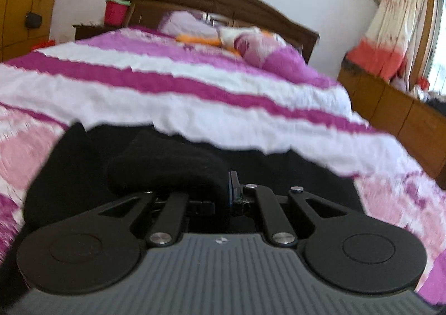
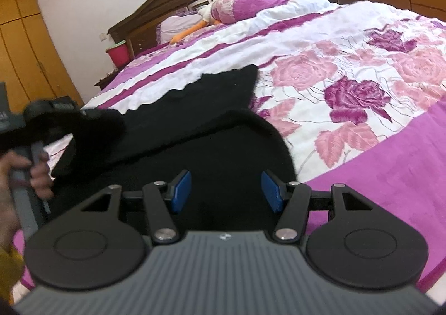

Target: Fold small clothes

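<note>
Black garment [image 2: 178, 119] lies on the floral bedspread [image 2: 348, 83], near edge | your left gripper [image 1: 225, 192] pinches a raised fold at its left | your right gripper [image 2: 226, 189] hovers over it, jaws apart

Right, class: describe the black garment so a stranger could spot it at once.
Start at the big bed with its purple and pink rose quilt. At its near edge lies the black garment, one part lifted in the left tongs. It is the only plain black thing on the flowered cover.
</note>
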`<action>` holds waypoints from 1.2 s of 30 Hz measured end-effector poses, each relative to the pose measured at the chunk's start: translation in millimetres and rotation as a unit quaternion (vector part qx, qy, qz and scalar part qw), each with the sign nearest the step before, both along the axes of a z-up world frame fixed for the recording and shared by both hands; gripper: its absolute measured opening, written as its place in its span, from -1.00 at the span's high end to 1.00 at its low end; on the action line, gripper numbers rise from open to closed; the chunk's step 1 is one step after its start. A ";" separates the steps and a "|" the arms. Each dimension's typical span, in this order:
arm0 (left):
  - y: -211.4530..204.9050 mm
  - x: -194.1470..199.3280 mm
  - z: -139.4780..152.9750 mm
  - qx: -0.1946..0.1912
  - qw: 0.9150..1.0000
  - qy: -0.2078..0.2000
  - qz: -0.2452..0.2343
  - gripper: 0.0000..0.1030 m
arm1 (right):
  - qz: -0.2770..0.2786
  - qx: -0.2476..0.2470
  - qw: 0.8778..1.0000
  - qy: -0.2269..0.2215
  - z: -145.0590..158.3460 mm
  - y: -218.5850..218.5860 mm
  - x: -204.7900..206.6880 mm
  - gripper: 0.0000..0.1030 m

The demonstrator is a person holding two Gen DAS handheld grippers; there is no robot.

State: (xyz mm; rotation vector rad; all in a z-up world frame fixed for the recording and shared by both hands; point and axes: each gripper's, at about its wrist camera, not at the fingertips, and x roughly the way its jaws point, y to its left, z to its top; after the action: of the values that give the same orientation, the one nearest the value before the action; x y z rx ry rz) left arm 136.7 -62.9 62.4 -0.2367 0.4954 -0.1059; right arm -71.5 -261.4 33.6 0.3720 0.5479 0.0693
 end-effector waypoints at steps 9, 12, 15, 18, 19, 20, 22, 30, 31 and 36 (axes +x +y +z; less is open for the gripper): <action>-10.6 2.8 -28.5 0.042 0.998 0.040 -0.032 0.54 | -0.005 0.008 1.000 0.004 -7.5 -5.9 2.1 -0.13; -6.7 -9.8 -20.1 0.046 0.997 0.049 -0.041 0.45 | -0.006 0.005 1.000 0.006 -7.3 -5.0 2.2 -0.13; -1.7 -21.7 -16.3 0.046 0.996 0.062 -0.044 0.34 | -0.006 0.000 1.000 0.006 -5.8 -3.1 1.9 -0.13; 4.5 -35.0 -12.4 0.054 0.995 0.073 -0.037 0.14 | -0.006 -0.004 1.000 0.006 -4.8 -0.9 1.1 -0.14; 7.3 -39.1 -11.4 0.053 0.995 0.075 -0.035 0.12 | -0.005 -0.006 1.000 0.005 -4.1 0.0 0.6 -0.14; 10.7 -43.7 -10.2 0.053 0.995 0.077 -0.034 0.10 | -0.005 -0.007 1.000 0.005 -3.3 0.7 0.1 -0.14; 17.1 -53.7 -8.0 0.054 0.995 0.081 -0.032 0.07 | -0.004 -0.008 1.000 0.003 -1.3 1.9 -0.9 -0.14; 49.4 -91.3 0.9 0.079 0.993 0.080 0.017 -0.02 | 0.003 -0.017 1.000 -0.011 9.4 8.6 -6.3 -0.14; 53.8 -95.2 1.3 0.082 0.993 0.080 0.023 -0.02 | 0.005 -0.020 1.000 -0.013 10.9 10.3 -5.6 -0.14; 75.3 -105.3 0.2 0.084 0.992 0.080 0.053 -0.05 | 0.021 -0.022 1.000 -0.010 15.9 22.3 5.7 -0.14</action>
State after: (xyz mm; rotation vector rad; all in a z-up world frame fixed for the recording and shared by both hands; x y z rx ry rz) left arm 31.4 12.5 62.5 -0.1072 0.6466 0.0583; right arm -65.8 -239.1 49.5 0.3177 0.5363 0.1005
